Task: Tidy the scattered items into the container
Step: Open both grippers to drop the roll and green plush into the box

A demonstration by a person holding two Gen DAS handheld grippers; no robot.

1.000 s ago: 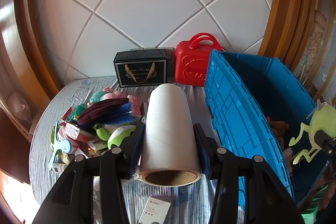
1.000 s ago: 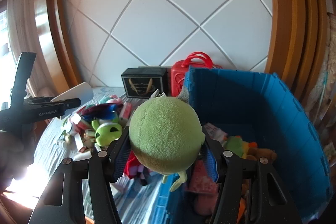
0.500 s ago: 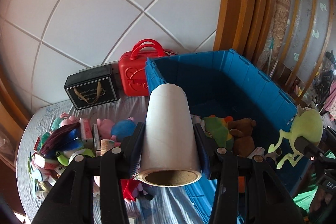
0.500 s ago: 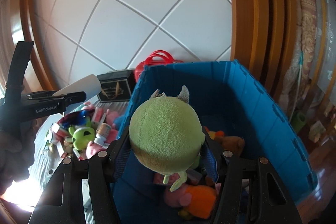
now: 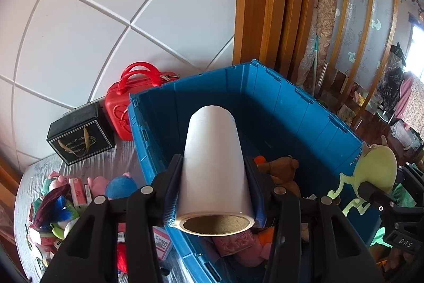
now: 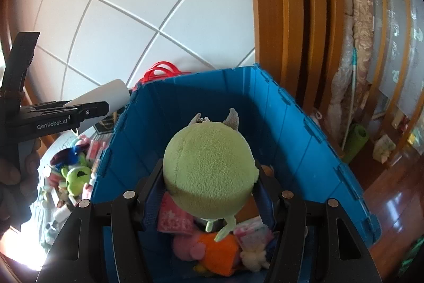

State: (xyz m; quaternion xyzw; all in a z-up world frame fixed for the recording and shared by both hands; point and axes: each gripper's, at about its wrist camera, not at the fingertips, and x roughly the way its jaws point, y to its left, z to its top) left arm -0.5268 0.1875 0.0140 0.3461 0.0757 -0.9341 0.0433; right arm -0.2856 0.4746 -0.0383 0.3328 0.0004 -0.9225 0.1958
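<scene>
- Fingers of your left gripper (image 5: 214, 192) are closed against both sides of a white film roll (image 5: 213, 163) on a cardboard core; the roll points forward, its far end above the near-left part of the blue storage crate (image 5: 291, 108).
- Fingers of your right gripper (image 6: 209, 192) are clamped on a round green plush monster (image 6: 209, 169). It hangs above the crate interior, with one leg dangling toward the contents.
- Neither item is released yet. Both are held in the air over the crate opening, clear of the toys below.
- Already in the crate: a brown teddy bear (image 5: 281, 169), an orange plush (image 6: 217, 253), a pink patterned pouch (image 6: 173, 216) and other soft items, covering only the near part of the floor.
- Remaining on the cloth-covered table (image 5: 29, 177), left of the crate: a pile holding a blue plush ball (image 5: 120, 187), a pink plush (image 5: 96, 182), a purple-and-blue feathered item (image 5: 55, 206) and small packets. The exact count cannot be told.
- A black gift box (image 5: 79, 135) and a red mini suitcase (image 5: 124, 108) stand at the back against the wall. Whether these belong to the task cannot be told.
- Judgement: you are roughly mid-task. Two items await release, and the pile still needs several more trips.
</scene>
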